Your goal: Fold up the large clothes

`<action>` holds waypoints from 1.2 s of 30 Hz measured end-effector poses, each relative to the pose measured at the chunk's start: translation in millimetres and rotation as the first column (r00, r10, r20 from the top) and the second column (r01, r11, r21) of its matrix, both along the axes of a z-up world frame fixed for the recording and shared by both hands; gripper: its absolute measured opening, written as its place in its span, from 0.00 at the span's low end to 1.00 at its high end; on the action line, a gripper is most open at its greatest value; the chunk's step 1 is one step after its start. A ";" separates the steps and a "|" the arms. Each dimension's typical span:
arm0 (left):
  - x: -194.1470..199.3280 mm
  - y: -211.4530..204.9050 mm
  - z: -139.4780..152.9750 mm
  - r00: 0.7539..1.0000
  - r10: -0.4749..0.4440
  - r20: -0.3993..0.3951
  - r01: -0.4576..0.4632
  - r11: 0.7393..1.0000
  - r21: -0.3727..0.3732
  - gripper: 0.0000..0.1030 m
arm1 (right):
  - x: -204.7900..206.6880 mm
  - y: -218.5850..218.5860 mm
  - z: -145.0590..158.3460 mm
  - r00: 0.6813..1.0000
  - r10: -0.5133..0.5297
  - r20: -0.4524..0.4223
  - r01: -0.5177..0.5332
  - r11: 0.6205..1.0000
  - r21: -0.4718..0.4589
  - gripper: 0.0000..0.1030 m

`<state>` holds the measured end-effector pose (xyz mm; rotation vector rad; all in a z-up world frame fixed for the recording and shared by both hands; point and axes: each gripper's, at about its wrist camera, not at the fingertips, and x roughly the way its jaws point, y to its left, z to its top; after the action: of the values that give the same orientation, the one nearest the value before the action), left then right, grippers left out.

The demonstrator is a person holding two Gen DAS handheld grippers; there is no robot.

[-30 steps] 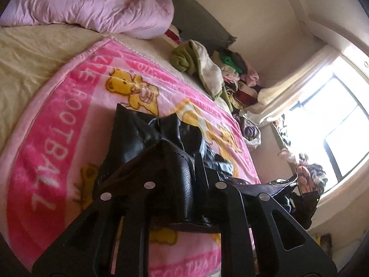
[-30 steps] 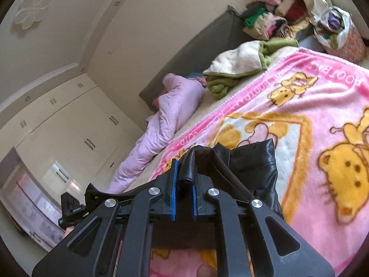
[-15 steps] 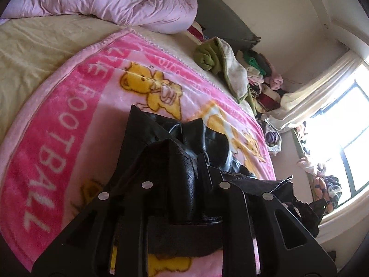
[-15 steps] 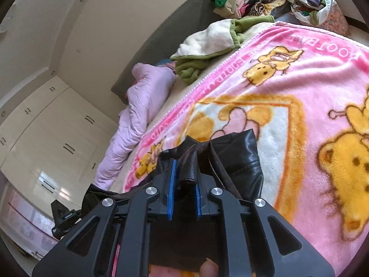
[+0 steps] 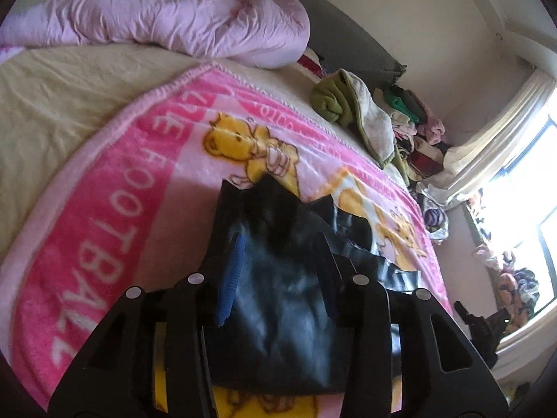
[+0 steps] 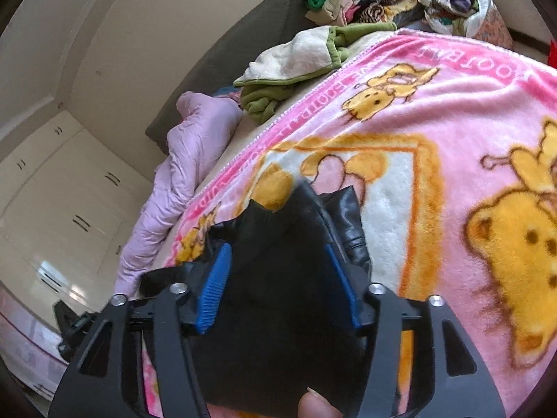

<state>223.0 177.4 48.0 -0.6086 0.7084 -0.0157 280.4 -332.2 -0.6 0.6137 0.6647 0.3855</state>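
Setting: bedroom; bed (image 5: 62,80) covered by a pink cartoon-bear blanket (image 5: 115,216), window at far right.
Left tongs (image 5: 282,264): jaws opening; blue pads stand clear of the black garment (image 5: 285,299), which lies between them.
Right tongs (image 6: 278,278): jaws opening, pads wide apart; same garment (image 6: 278,299) between them, not pressed.
Garment position: on the blanket, near edge of the bed, bunched in loose folds.
Handling: looks like glossy leather or imitation; judged moderately heavy, pliable, smooth and prone to slip; holds creases poorly.
Grip point: take a seam, hem or corner, not the slick flat panel.
Count: one black garment; one blanket; one lilac quilt (image 5: 195,28), far left; one clothes pile (image 5: 410,129), far right.
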 end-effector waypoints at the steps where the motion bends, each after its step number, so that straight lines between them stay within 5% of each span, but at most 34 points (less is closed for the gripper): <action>1: -1.0 -2.1 0.4 1.000 0.003 0.000 -0.003 1.000 0.023 0.35 | -0.2 1.1 1.0 1.000 -0.005 0.004 0.005 1.000 -0.019 0.60; 5: 5.3 -14.2 -3.6 0.999 0.026 -0.023 -0.023 0.990 0.140 0.40 | 0.9 10.6 4.0 1.000 -0.017 0.026 0.021 0.989 -0.147 0.63; 11: 35.1 -32.6 -31.6 0.994 0.045 -0.095 -0.007 0.930 0.367 0.40 | 18.7 44.9 -1.9 0.999 0.022 0.034 -0.005 0.898 -0.440 0.68; 17: 56.8 -36.2 -59.7 0.988 -0.016 -0.152 0.076 0.912 0.402 0.40 | 52.4 61.9 -20.1 0.998 0.052 -0.037 -0.064 0.849 -0.524 0.71; 20: 61.9 -37.7 -66.8 0.989 -0.025 -0.149 0.085 0.907 0.413 0.36 | 66.9 62.9 -28.1 0.997 0.051 -0.061 -0.075 0.846 -0.527 0.69; 21: 62.0 -38.3 -67.7 0.989 -0.026 -0.143 0.084 0.906 0.416 0.25 | 70.9 63.2 -31.8 0.997 0.048 -0.064 -0.075 0.844 -0.531 0.63; 22: 60.6 -38.4 -67.4 0.991 -0.030 -0.128 0.081 0.904 0.420 0.16 | 71.3 62.6 -33.4 0.998 0.044 -0.055 -0.066 0.845 -0.531 0.41; 23: 58.1 -39.3 -66.2 0.993 -0.036 -0.110 0.080 0.900 0.428 0.13 | 69.9 61.3 -33.9 0.999 0.037 -0.039 -0.052 0.849 -0.526 0.29; 25: 51.2 -43.5 -60.1 0.997 -0.046 -0.068 0.072 0.889 0.453 0.06 | 61.8 55.1 -30.8 1.000 0.023 0.005 -0.018 0.871 -0.491 0.16; 33: 34.2 -44.1 -9.6 0.996 -0.017 0.088 -0.023 0.901 0.433 0.01 | 34.6 28.3 21.2 0.989 -0.019 0.144 0.064 0.947 -0.315 0.12; 36: 45.8 -43.4 3.3 0.995 0.000 0.097 -0.040 0.908 0.417 0.01 | 46.5 27.8 31.3 0.987 -0.033 0.160 0.081 0.949 -0.304 0.12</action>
<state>268.9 134.0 51.3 -0.1997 0.5882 0.1238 326.9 -304.4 30.8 0.2998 0.5440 0.2639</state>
